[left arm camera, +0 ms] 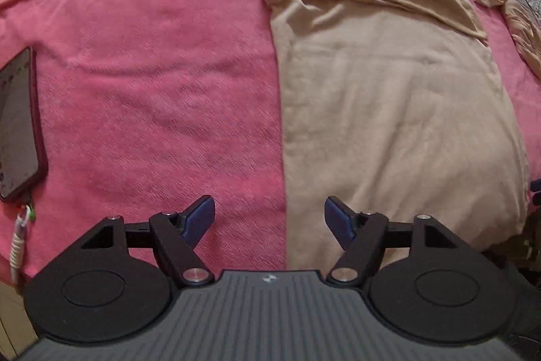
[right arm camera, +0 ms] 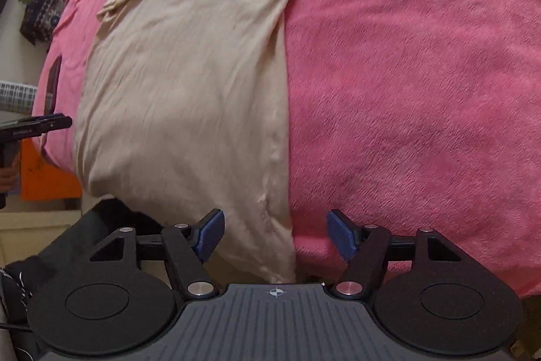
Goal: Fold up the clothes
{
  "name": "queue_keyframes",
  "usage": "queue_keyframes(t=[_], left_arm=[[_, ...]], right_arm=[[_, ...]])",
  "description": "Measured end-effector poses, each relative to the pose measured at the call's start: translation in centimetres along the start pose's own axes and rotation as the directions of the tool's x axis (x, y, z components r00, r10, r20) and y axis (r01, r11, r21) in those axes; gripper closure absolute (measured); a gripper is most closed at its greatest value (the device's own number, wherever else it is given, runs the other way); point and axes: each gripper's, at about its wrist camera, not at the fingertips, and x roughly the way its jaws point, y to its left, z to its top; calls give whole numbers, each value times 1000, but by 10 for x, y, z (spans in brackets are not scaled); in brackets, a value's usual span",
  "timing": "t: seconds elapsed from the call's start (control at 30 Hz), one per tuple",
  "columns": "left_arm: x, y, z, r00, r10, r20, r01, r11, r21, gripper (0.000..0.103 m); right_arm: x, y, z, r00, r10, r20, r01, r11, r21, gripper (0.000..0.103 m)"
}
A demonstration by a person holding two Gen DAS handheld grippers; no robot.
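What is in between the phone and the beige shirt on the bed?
Nothing but bare pink blanket. The left wrist view shows the phone at the left edge and the beige shirt on the right, apart.

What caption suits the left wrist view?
Open left gripper above a pink blanket, beige garment laid flat, phone nearby.
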Motion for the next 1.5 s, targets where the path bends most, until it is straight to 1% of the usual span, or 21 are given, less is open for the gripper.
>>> queue_keyframes(t=[0.1, 0.23, 0.27, 0.37, 0.5, 0.6, 0.73, 0.87, 0.9, 0.97, 1.0, 1.03, 1.07, 1.1, 1.17, 1.2, 1.27, 1.33, 1.43, 1.47, 1.5], left_arm=[[8, -10, -9, 999, -38, -26, 38, 999, 0, 31], [15, -7, -13, 996, -90, -4, 90, 996, -2, 27], [14, -6, -16, 994, -110, 10, 110, 994, 2, 23], [8, -6, -25, 987, -154, 42, 152, 988, 28, 22], [1, -6, -50, 950, -309, 50, 307, 950, 51, 22], [7, -3, -74, 925, -365, 105, 360, 931, 68, 22], [13, 11, -110, 848, -424, 317, 424, 903, 75, 21], [5, 12, -139, 832, -356, 426, 383, 923, 24, 23], [0, 6, -144, 836, -330, 438, 353, 935, 30, 23], [-16, -17, -158, 844, -252, 473, 208, 967, 144, 23], [-24, -28, -166, 843, -214, 494, 131, 971, 199, 23], [-30, -43, -175, 828, -177, 532, 33, 963, 269, 23], [-35, -57, -184, 809, -146, 569, -64, 941, 331, 23], [-37, -69, -189, 796, -143, 588, -110, 922, 372, 23], [-38, -92, -198, 768, -160, 620, -176, 878, 446, 23], [-36, -107, -201, 758, -181, 626, -204, 847, 492, 22], [-28, -133, -206, 742, -216, 635, -256, 783, 567, 22], [-18, -162, -211, 722, -251, 644, -326, 699, 637, 19], [2, -200, -218, 682, -309, 662, -415, 583, 699, 19], [5, -206, -213, 682, -327, 654, -401, 581, 708, 19], [11, -215, -206, 670, -329, 666, -407, 587, 700, 18]], right_arm=[[4, 0, -4, 1000, 25, 4, -25, 1000, 1, 37], [5, -13, -7, 994, 103, 28, -103, 995, -14, 37], [5, -18, -9, 990, 136, 38, -136, 991, -5, 35], [5, -36, -15, 969, 234, 81, -238, 970, 45, 34], [5, -42, -30, 934, 330, 135, -333, 943, 6, 35], [12, -56, -49, 886, 401, 232, -403, 914, -41, 34], [18, -70, -78, 785, 475, 397, -474, 874, -108, 35], [25, -68, -105, 711, 461, 531, -496, 864, -85, 35], [27, -66, -110, 697, 453, 555, -507, 859, -64, 35], [32, -61, -116, 675, 443, 590, -529, 848, -30, 35], [36, -56, -118, 669, 437, 602, -539, 842, -12, 35], [39, -52, -120, 667, 434, 606, -546, 838, 1, 36], [43, -48, -121, 669, 430, 606, -550, 835, 15, 37], [47, -43, -121, 676, 419, 606, -550, 834, 38, 41], [55, -40, -121, 680, 422, 599, -589, 802, 103, 70], [60, -42, -121, 669, 447, 594, -627, 768, 130, 79], [67, -39, -120, 642, 476, 601, -682, 713, 163, 84], [66, -38, -118, 600, 490, 633, -729, 660, 179, 86], [64, -48, -116, 512, 506, 694, -816, 538, 210, 87], [62, -52, -114, 485, 511, 709, -838, 502, 212, 89], [60, -56, -112, 464, 513, 722, -854, 475, 211, 89]])
